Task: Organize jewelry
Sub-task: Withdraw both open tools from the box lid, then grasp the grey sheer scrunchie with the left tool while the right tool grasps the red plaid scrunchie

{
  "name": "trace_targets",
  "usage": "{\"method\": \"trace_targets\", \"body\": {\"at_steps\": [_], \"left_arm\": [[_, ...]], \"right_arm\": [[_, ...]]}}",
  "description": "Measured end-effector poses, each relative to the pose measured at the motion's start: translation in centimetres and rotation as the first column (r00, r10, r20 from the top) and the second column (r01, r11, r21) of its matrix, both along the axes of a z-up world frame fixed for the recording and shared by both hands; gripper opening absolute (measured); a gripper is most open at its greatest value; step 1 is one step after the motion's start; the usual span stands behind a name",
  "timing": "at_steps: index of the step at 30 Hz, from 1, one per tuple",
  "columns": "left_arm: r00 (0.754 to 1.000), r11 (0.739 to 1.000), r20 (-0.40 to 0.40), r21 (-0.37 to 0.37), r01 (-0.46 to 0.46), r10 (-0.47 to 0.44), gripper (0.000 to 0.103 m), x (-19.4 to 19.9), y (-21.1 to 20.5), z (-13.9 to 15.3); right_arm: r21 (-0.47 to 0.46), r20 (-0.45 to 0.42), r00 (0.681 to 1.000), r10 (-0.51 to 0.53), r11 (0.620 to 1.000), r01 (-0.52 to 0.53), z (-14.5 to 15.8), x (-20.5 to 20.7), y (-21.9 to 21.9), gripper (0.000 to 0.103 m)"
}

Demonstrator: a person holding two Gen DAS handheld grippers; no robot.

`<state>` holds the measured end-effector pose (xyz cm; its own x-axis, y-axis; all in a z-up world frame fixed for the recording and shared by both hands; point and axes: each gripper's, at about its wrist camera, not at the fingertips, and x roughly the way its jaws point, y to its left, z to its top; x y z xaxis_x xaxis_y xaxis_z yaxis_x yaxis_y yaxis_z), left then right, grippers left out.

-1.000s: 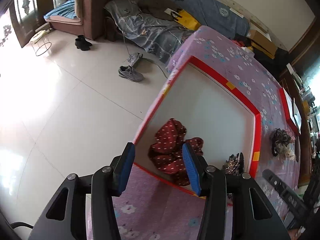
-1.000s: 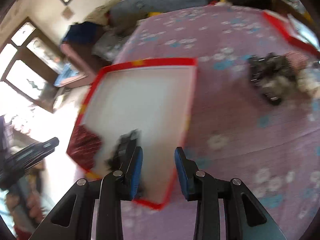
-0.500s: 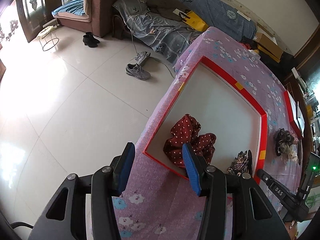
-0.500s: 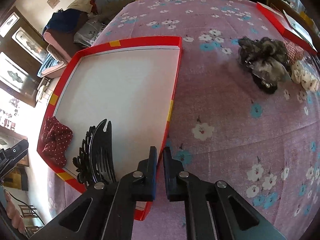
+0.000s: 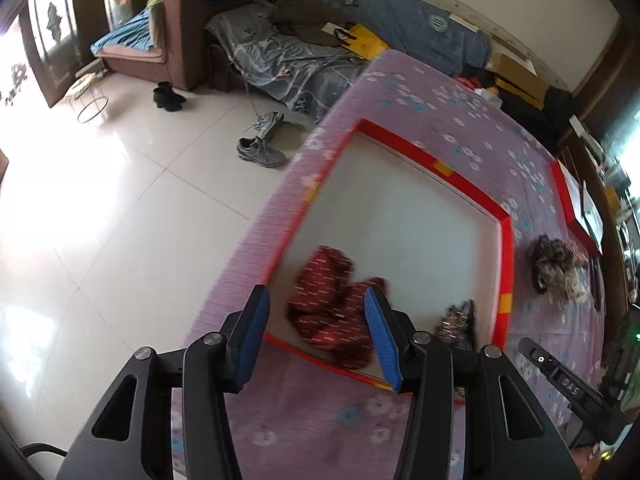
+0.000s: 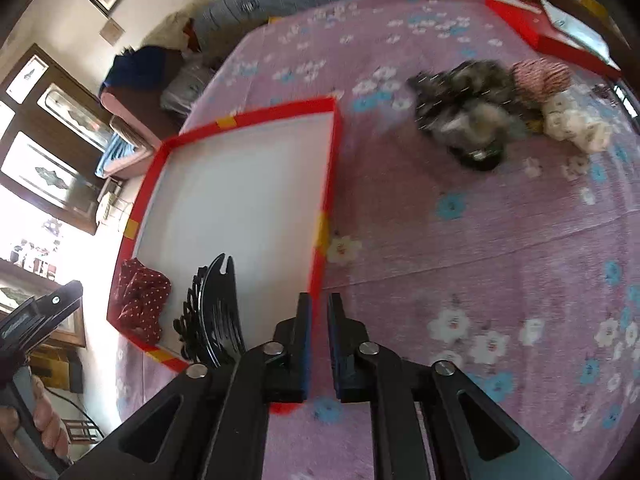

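A red-rimmed white tray [image 5: 506, 264] [image 6: 332, 152] lies on the purple flowered cloth. In its near corner lie a red dotted scrunchie [image 5: 328, 312] [image 6: 140, 300] and a black hair clip [image 5: 456, 324] [image 6: 218, 312]. My left gripper [image 5: 316, 296] hangs open above the scrunchie, nothing between its blue pads. My right gripper [image 6: 319, 300] hovers over the tray's near rim; its jaws stand a narrow gap apart, opening and empty. A pile of dark hair accessories [image 6: 468, 112] [image 5: 556, 264] lies on the cloth to the right of the tray.
Beside the pile lie a pink striped scrunchie [image 6: 540, 80] and a white one [image 6: 576, 128]. A second red box [image 6: 552, 40] sits at the table's far right. The table edge drops to a tiled floor [image 5: 100, 220] on the left. A hand [image 6: 44, 416] holds the left gripper's handle.
The right gripper closed beside the black clip, which now lies in the tray, then parted slightly. Both grippers drew back, so the tray sits farther off in each view.
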<state>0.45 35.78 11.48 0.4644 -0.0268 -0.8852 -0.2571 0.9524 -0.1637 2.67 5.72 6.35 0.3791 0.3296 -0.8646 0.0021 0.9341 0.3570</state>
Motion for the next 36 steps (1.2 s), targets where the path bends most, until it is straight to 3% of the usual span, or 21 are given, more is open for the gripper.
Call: {"method": "trace_targets", "body": {"at_steps": [2, 3, 9, 14, 20, 27, 36], "left_arm": [[1.0, 1.0, 0.004, 0.01, 0.023, -0.023, 0.048, 0.1, -2.0, 0.3], [0.999, 0.999, 0.006, 0.014, 0.036, -0.036, 0.048, 0.2, -3.1, 0.5], [0.988, 0.987, 0.001, 0.023, 0.156, -0.156, 0.048, 0.4, -12.0, 0.5], [0.964, 0.964, 0.032, 0.031, 0.264, -0.265, 0.048, -0.3, -20.1, 1.4], [0.94, 0.941, 0.07, 0.074, 0.33, -0.335, 0.048, -1.7, -26.2, 2.8], [0.953, 0.952, 0.062, 0.096, 0.289, -0.296, 0.048, -2.7, -27.9, 3.3], [0.981, 0.98, 0.073, 0.107, 0.17, -0.178, 0.048, -3.6, -25.8, 4.5]], "right_arm": [[0.006, 0.022, 0.999, -0.029, 1.0, 0.029, 0.6, -1.2, -2.0, 0.045], [0.01, 0.029, 0.998, -0.048, 0.999, 0.047, 0.7, -1.6, -3.1, 0.047], [0.018, 0.034, 0.985, -0.17, 0.985, 0.169, 1.2, -5.2, -11.2, 0.048], [0.022, 0.039, 0.96, -0.276, 0.961, 0.275, 1.7, -8.6, -18.5, 0.052], [0.029, 0.059, 0.937, -0.343, 0.939, 0.342, 2.5, -11.0, -24.4, 0.054], [0.052, 0.061, 0.94, -0.336, 0.941, 0.333, 2.0, -11.7, -27.3, 0.056], [0.072, 0.069, 0.957, -0.281, 0.958, 0.276, 1.7, -10.5, -28.0, 0.056]]}}
